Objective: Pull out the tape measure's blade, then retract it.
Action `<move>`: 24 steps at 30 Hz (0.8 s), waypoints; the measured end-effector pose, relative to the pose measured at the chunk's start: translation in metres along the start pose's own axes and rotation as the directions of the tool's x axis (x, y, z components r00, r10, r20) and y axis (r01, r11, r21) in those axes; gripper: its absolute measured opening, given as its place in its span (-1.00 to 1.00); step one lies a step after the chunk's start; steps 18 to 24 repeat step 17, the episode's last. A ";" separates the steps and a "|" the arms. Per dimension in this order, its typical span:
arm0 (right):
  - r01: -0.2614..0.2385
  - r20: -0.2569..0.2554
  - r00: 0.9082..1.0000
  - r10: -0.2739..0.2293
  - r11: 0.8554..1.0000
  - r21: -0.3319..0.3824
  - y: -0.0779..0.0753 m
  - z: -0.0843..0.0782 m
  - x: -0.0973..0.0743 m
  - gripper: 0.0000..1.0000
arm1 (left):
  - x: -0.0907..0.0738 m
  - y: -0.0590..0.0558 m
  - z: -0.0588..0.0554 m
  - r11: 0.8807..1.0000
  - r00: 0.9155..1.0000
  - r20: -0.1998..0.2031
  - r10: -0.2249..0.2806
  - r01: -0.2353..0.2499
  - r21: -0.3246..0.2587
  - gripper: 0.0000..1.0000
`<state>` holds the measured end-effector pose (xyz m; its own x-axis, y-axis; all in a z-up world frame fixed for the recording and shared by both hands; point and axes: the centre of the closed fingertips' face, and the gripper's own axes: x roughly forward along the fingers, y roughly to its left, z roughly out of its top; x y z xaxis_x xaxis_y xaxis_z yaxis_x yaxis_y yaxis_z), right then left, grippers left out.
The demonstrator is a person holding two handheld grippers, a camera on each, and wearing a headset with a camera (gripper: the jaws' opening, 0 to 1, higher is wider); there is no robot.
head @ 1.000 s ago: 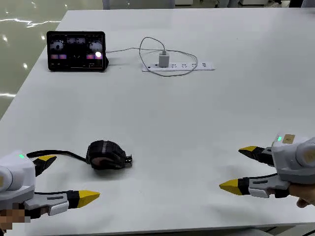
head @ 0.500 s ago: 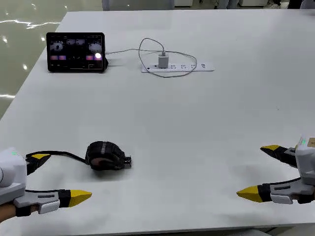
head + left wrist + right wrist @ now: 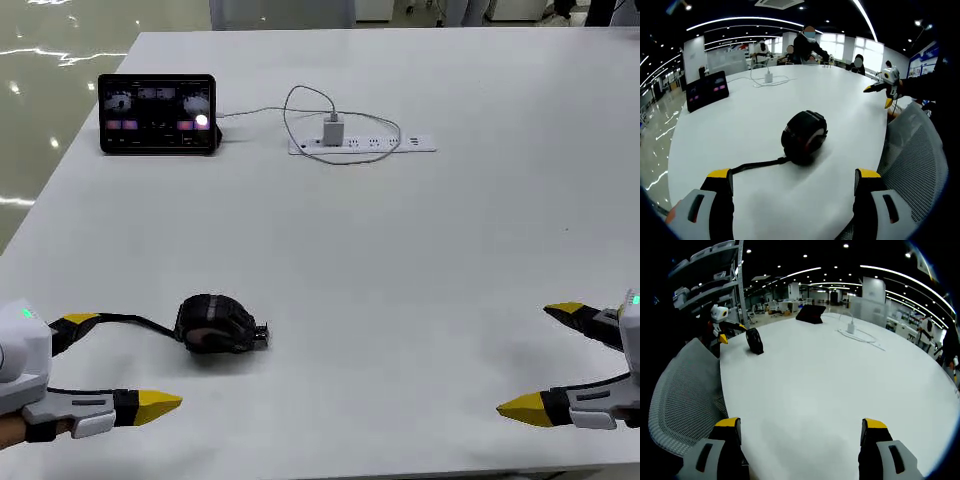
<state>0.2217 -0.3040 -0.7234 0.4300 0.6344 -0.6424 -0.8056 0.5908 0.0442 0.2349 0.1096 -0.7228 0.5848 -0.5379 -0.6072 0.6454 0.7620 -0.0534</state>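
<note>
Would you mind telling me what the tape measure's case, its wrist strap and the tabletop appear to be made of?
Tape measure: the case looks like matte black rubberised plastic, judging by its ribbed grip bands and dull sheen.
Wrist strap: a thin, limp black cord, perhaps woven or rubber; too small to tell which.
Table: a smooth white surface, probably laminate or painted board, faintly glossy given its soft reflections.

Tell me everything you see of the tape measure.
The tape measure is a rounded black case, rubbery-looking, with a reddish patch on its side. It lies on the white table, blade retracted, only the end hook protruding at its right. A black wrist strap trails from it toward the open left claw; nothing grips it.
</note>
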 end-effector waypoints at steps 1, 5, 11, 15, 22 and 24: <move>-0.002 0.001 1.000 0.002 1.000 0.001 0.000 0.000 0.000 0.98 | 0.000 -0.001 0.000 1.000 1.000 0.000 -0.008 0.008 -0.001 0.98; -0.011 0.003 1.000 0.011 1.000 -0.002 0.004 0.000 0.000 0.98 | 0.001 -0.005 -0.002 1.000 1.000 -0.005 -0.014 0.014 0.002 0.98; -0.013 0.004 1.000 0.013 1.000 -0.002 0.005 0.000 0.001 0.98 | 0.001 -0.006 -0.007 1.000 1.000 -0.013 -0.015 0.015 -0.003 0.98; -0.015 -0.001 1.000 0.015 1.000 -0.005 0.005 -0.001 0.003 0.98 | 0.000 -0.004 -0.006 1.000 1.000 -0.009 -0.012 0.012 -0.005 0.98; -0.014 -0.002 1.000 0.014 1.000 -0.003 0.005 -0.001 0.003 0.98 | 0.000 -0.003 -0.005 1.000 1.000 -0.006 -0.008 0.008 -0.002 0.98; -0.014 -0.002 1.000 0.014 1.000 -0.003 0.005 -0.001 0.003 0.98 | 0.000 -0.003 -0.005 1.000 1.000 -0.006 -0.008 0.008 -0.002 0.98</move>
